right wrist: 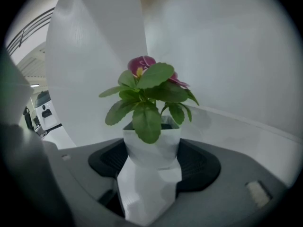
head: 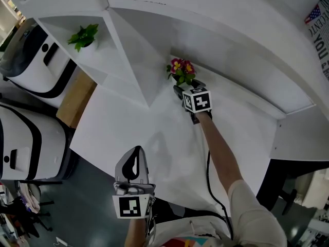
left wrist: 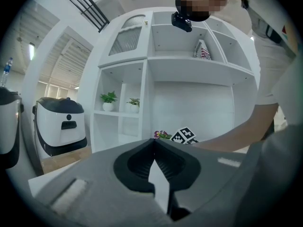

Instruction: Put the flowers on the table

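The jaws of the right gripper (head: 182, 85) (right wrist: 151, 151) are closed on a small white pot (right wrist: 151, 145), one ribbed pad against each side of it. The jaws of the left gripper (head: 136, 151) (left wrist: 154, 143) meet at their tips and carry nothing.

The flowers (head: 181, 68) (right wrist: 144, 86) stand upright in that pot at the back edge of the bench (head: 154, 138), about midway along it and just in front of the white wall of the shelf unit (head: 92, 60) (left wrist: 189, 70). No view shows whether the pot's base touches the bench.

The left gripper is over the bench close to its near edge, left of the middle. The bench is bare from there to the pot. Its right half is also bare, out to the right edge, and only the person's forearm (head: 221, 148) and a black cable (head: 212, 181) cross it. Off the left edge there is a low wood-coloured surface (head: 77, 99) and two white machines with black trim (head: 31, 66), standing on a dark floor.

The pot holds one leafy plant with purple-pink blooms, yellow at the centre. The broad green leaves hang over its rim. A compartment on the left of the shelf unit holds two small green plants in white pots (left wrist: 108, 100) (head: 84, 36). A printed booklet (left wrist: 202, 51) leans in an upper compartment.
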### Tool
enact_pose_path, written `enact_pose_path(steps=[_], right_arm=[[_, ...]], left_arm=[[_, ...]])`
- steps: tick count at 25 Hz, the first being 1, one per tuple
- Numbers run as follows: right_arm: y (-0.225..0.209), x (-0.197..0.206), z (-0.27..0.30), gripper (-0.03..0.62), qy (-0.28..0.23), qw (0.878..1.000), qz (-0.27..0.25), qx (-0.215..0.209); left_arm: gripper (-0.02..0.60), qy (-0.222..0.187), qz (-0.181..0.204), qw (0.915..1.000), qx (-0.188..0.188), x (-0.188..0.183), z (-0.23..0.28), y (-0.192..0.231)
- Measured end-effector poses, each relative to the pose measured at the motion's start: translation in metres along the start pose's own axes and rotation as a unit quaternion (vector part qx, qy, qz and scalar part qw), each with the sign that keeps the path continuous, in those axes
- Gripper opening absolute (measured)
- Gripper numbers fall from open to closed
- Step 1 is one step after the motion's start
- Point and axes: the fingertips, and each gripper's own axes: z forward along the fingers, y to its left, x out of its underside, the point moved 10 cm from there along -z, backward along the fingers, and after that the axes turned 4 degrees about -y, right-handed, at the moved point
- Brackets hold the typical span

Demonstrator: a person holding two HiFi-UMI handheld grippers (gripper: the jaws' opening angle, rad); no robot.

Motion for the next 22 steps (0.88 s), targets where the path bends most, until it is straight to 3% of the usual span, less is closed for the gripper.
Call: enact_pose_path(steps=[22], right_arm=[[0.0, 0.016, -0.005, 0.319, 0.025, 1.0, -0.01, -0.001]], left_arm=[[0.005, 0.026, -0.005, 0.9996, 0.015, 0.014, 0.006, -0.011]])
